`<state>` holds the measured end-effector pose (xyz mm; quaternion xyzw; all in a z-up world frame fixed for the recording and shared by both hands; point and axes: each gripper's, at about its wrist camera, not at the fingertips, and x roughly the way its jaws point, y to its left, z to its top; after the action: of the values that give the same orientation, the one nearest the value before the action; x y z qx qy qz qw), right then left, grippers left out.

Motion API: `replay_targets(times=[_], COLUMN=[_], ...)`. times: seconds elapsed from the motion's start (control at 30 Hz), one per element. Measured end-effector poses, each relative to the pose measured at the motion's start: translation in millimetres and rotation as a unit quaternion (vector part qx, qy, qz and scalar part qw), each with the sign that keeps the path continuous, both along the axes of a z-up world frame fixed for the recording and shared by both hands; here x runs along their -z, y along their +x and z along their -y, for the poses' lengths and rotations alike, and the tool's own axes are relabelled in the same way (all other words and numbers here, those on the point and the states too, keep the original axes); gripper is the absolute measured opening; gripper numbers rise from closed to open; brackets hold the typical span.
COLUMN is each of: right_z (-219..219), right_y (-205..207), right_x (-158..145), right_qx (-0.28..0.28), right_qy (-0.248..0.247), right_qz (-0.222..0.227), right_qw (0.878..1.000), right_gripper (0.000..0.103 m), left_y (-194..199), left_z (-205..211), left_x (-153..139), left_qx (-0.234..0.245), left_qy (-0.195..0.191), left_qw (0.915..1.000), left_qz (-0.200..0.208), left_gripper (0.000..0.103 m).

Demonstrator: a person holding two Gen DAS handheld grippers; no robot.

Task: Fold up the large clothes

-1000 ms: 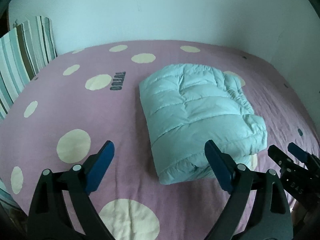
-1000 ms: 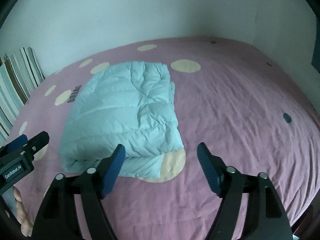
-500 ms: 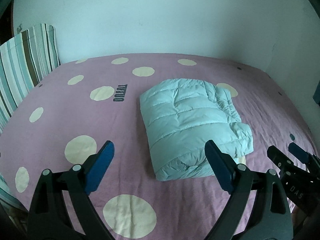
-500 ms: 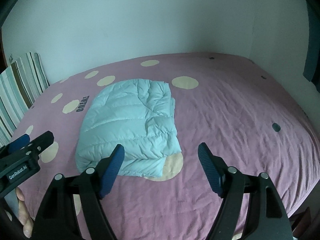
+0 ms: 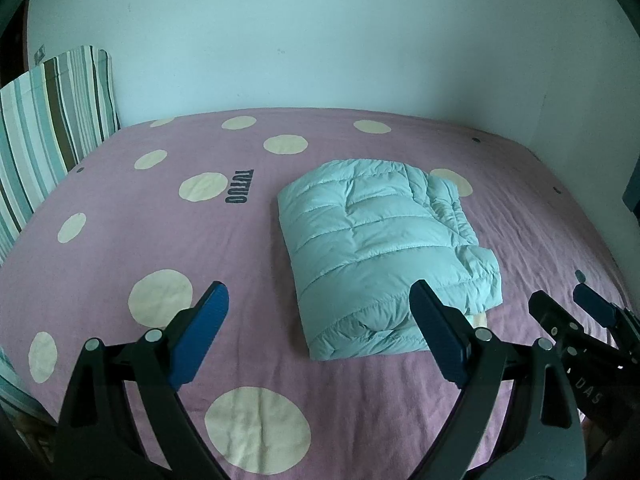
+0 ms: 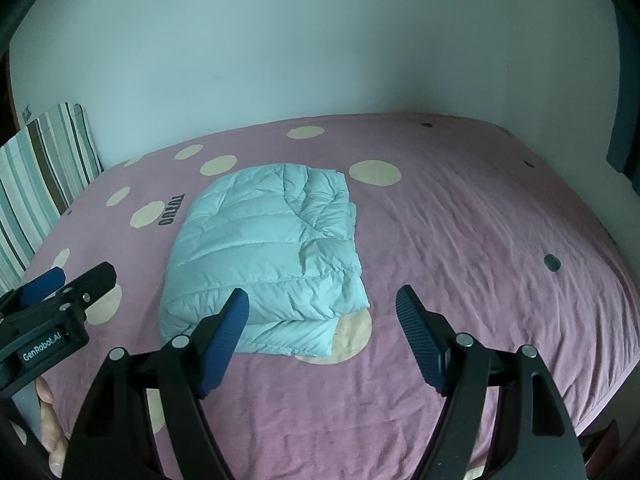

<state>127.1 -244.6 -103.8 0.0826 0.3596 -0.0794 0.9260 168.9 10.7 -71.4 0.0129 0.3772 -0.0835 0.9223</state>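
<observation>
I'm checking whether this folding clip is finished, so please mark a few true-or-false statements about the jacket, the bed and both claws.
1. The pale blue quilted puffer jacket lies folded in a compact bundle on the pink bedsheet with cream dots. True.
2. The left claw is clamped on the jacket. False: its jaws stand wide apart with nothing between them.
3. The right claw is open and empty. True.
4. A striped pillow lies on top of the jacket. False: it leans at the wall beside the bed, apart from the jacket.
5. The jacket hangs over the bed's edge. False: it rests wholly on the sheet.
</observation>
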Motion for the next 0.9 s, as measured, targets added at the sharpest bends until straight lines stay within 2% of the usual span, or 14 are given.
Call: replay_targets(times=[0.9], right_z=[-9.2], right_y=[-0.5], right_x=[-5.6], right_qx=[-0.004], right_qy=[-0.005], right_qz=[0.008], right_qw=[1.0], right_gripper=[0.075], left_y=[-5.7], left_z=[-4.4], left_x=[-2.0], left_qx=[-0.006], left_qy=[0.001], left_qw=[1.0], left_qz=[0.006], left_gripper=[0.092])
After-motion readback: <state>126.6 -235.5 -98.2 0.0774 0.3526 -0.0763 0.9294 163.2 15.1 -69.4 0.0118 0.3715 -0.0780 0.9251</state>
